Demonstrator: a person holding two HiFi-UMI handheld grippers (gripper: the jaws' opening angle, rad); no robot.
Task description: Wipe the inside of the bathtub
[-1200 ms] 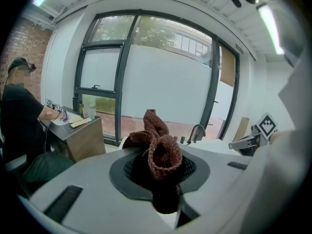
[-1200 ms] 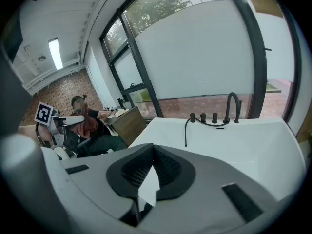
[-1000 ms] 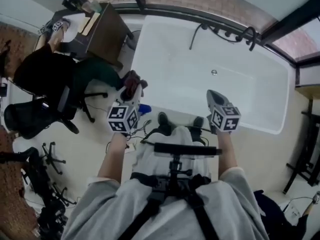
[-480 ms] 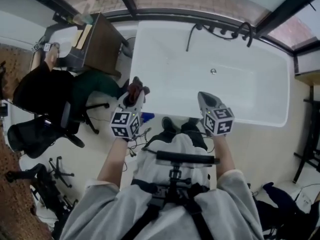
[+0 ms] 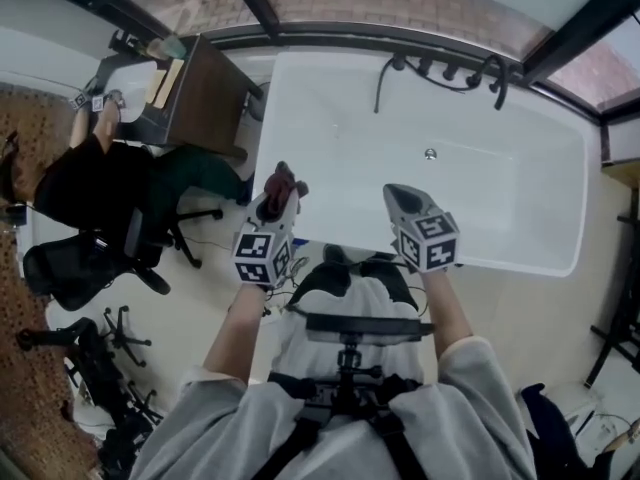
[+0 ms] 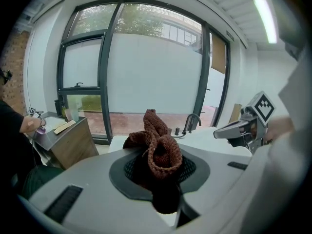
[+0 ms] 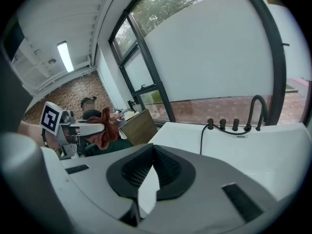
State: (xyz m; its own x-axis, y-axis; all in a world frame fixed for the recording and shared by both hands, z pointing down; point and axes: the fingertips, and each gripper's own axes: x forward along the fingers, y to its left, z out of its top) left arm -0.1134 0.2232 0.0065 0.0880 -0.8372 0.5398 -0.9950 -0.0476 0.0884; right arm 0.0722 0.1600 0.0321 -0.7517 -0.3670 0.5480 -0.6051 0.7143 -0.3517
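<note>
I hold my two grippers out in front of me, side by side and a little apart.

My left gripper (image 5: pixel 278 190) is shut tight on a brown cloth (image 6: pixel 158 147). The cloth is bunched up between the pads and sticks up past the tips. My right gripper (image 5: pixel 397 197) has its jaws pressed together at the tips, with nothing in them.

Both grippers are up in the air at the near side of the white tub (image 5: pixel 490 193). From my head, the left one with the cloth is at the tub's near left corner. The right one is over the near rim. The cloth is not touching the tub.

The tub lies long ways just past the grippers. Its drain (image 5: pixel 430 154) is a small dot near the middle. At the far rim stand the dark taps (image 5: pixel 455 68), with a thin black hose hanging down into the tub.

Off to the left of the tub is a brown desk (image 5: pixel 205 93). A person (image 5: pixel 90 178) in dark clothes sits there, with a black chair (image 5: pixel 75 258) close by.

Behind it all is a big window (image 6: pixel 146 67) with dark frames.
</note>
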